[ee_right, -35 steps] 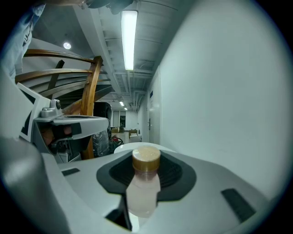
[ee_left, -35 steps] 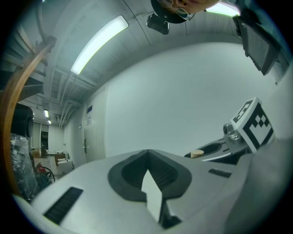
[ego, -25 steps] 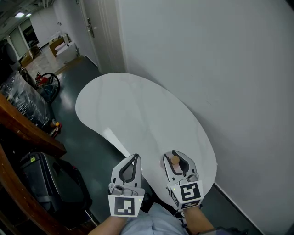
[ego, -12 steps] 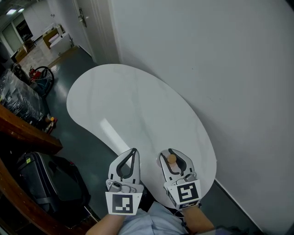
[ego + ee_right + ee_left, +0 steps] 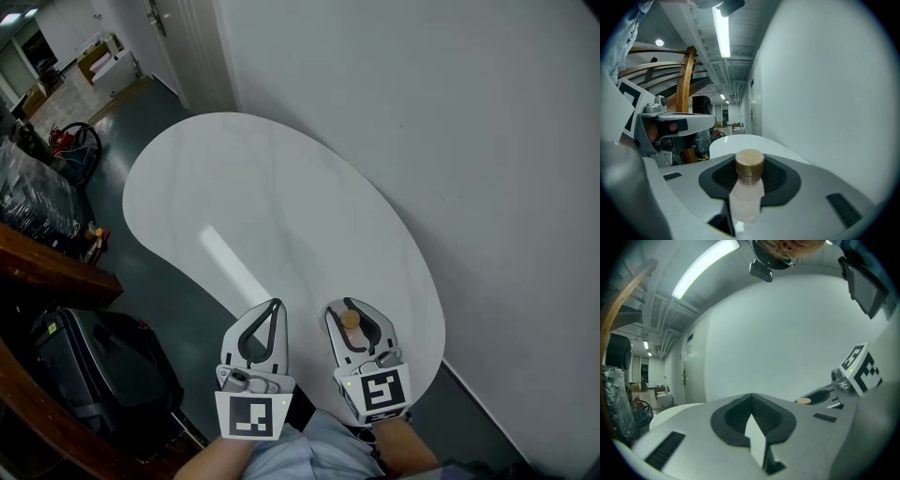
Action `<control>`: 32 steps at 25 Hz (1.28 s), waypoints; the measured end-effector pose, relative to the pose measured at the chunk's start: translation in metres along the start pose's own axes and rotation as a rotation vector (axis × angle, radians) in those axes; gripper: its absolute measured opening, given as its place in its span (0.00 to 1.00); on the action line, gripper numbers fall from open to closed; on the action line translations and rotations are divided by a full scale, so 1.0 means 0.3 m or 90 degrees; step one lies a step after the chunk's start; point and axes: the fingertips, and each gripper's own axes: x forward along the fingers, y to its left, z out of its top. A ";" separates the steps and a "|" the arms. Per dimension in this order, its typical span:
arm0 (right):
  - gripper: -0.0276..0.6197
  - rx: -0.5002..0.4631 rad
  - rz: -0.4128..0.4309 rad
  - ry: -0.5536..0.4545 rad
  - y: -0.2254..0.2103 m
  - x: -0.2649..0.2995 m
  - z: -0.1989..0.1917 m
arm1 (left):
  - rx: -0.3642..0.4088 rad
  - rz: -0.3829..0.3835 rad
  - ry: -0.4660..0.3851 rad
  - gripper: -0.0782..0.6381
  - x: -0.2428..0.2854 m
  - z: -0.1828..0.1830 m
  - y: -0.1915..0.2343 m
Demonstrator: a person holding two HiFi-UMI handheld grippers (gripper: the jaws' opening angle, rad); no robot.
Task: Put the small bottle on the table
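Observation:
The small bottle [image 5: 351,321], pale pink and translucent with a round wooden cap, stands upright between the jaws of my right gripper [image 5: 349,305], which is shut on it. In the right gripper view the bottle [image 5: 748,190] fills the jaw gap, its cap on top. The white oval table [image 5: 262,202] stretches away ahead, and the right gripper hangs over its near end. My left gripper [image 5: 275,304] is beside it at the table's near left edge, shut with nothing in it; its jaw tips [image 5: 751,395] meet.
A white wall [image 5: 450,122] runs along the table's right side. To the left lie dark floor, a wooden rail [image 5: 47,267], a black suitcase [image 5: 98,361] and wrapped goods [image 5: 28,202]. A doorway [image 5: 187,47] is at the far end.
The head view has shifted, so the table sits a little higher and further left in the picture. Both grippers have edged slightly forward. The bottle stays held in the right gripper.

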 end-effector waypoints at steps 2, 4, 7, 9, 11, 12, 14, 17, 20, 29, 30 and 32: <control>0.22 0.004 0.001 0.006 0.000 0.009 -0.011 | -0.028 0.008 0.005 0.11 0.005 -0.012 0.005; 0.22 0.004 0.003 0.013 0.001 0.017 -0.022 | 0.065 -0.028 0.015 0.11 0.015 -0.011 -0.002; 0.22 -0.001 0.003 0.027 -0.005 0.026 -0.043 | 0.119 -0.050 0.026 0.11 0.024 -0.021 -0.003; 0.22 0.003 0.001 0.035 -0.007 0.033 -0.050 | 0.073 -0.035 0.033 0.11 0.025 -0.038 0.004; 0.22 0.008 0.001 0.040 -0.006 0.038 -0.062 | 0.042 -0.025 0.039 0.11 0.028 -0.052 0.005; 0.22 0.011 0.004 0.040 -0.005 0.040 -0.070 | -0.015 -0.004 0.040 0.11 0.027 -0.064 0.009; 0.22 0.017 0.007 0.043 -0.005 0.045 -0.081 | -0.065 0.012 0.048 0.11 0.029 -0.079 0.013; 0.22 0.021 0.005 0.052 -0.008 0.053 -0.090 | -0.035 -0.001 0.057 0.11 0.035 -0.085 0.015; 0.22 0.015 -0.003 0.065 -0.021 0.060 -0.091 | -0.098 0.021 0.068 0.11 0.037 -0.105 0.020; 0.22 0.026 0.006 0.071 -0.020 0.077 -0.144 | -0.104 0.013 0.096 0.11 0.053 -0.145 0.015; 0.22 0.026 0.007 0.068 -0.021 0.080 -0.146 | -0.102 0.012 0.098 0.11 0.055 -0.148 0.016; 0.22 0.034 0.003 0.084 -0.023 0.081 -0.159 | -0.100 0.011 0.106 0.11 0.055 -0.156 0.018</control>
